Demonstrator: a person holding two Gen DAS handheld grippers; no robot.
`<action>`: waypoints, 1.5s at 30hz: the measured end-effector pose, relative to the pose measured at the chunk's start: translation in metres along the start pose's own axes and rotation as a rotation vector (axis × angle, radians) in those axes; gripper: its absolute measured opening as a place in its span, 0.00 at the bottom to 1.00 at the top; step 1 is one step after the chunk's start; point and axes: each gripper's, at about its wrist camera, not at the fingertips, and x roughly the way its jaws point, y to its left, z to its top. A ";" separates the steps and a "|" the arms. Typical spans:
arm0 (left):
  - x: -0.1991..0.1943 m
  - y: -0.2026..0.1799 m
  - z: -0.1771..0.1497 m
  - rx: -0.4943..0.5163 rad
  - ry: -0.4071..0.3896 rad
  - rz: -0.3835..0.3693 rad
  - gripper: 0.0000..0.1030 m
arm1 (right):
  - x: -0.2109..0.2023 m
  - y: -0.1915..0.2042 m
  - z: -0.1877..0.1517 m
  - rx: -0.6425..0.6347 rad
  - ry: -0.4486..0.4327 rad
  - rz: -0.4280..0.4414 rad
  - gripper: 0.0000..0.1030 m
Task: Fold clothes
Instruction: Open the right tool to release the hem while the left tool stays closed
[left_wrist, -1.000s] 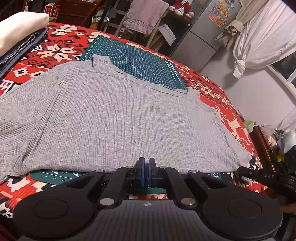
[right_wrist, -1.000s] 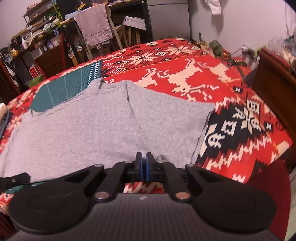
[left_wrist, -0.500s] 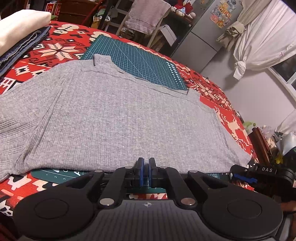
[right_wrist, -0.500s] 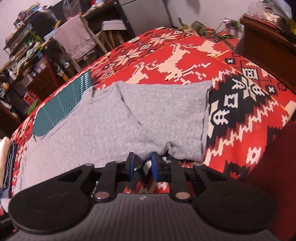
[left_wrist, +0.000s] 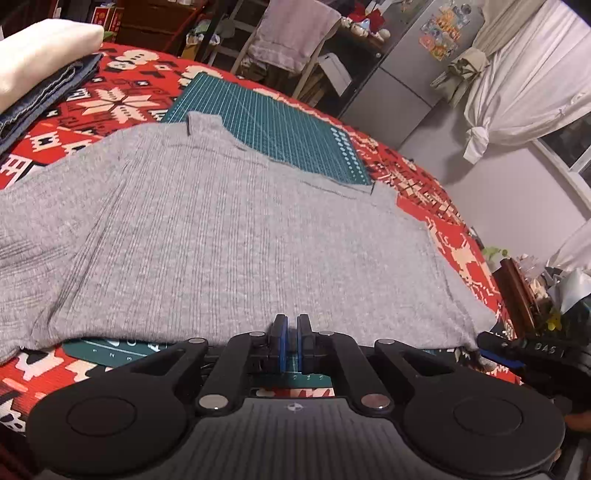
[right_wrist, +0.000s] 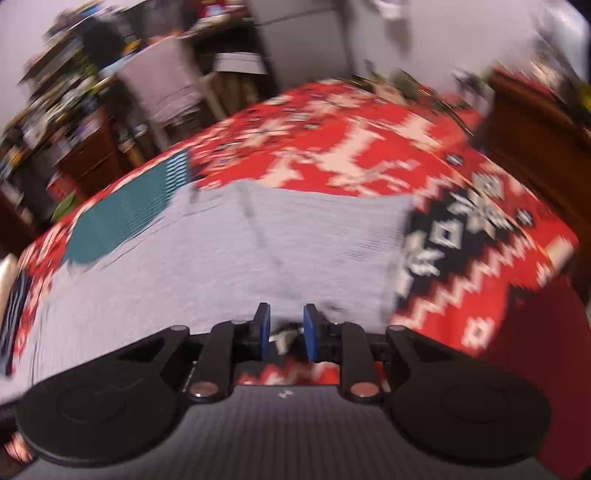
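Note:
A grey ribbed sweater (left_wrist: 236, 236) lies spread flat over a green cutting mat (left_wrist: 273, 125) on the red patterned bedspread. My left gripper (left_wrist: 289, 328) is at the middle of the near hem, its jaws closed on the hem's edge. My right gripper (right_wrist: 286, 328) stands open at the hem near the sweater's (right_wrist: 229, 251) right sleeve, and the cloth lies just beyond its pads. That view is motion-blurred. The right gripper's black finger (left_wrist: 517, 349) also shows at the right edge of the left wrist view.
Folded cream and denim clothes (left_wrist: 40, 70) are stacked at the far left of the bed. A chair with a towel (left_wrist: 295, 33), a fridge and cluttered shelves stand behind. A wooden cabinet (right_wrist: 535, 122) is by the bed's right side.
My right gripper has opened and let go of the hem, and its view has swung. The left gripper has stayed shut at the hem and barely moved.

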 end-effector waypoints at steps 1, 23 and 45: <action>0.000 0.000 0.001 0.001 -0.002 -0.005 0.03 | 0.002 0.008 -0.001 -0.042 0.001 0.015 0.14; 0.000 0.000 0.003 -0.005 0.008 -0.012 0.03 | 0.014 0.039 -0.008 -0.168 -0.004 0.085 0.11; 0.009 -0.023 -0.004 0.099 0.047 -0.104 0.03 | 0.021 0.085 -0.031 -0.304 0.097 0.263 0.12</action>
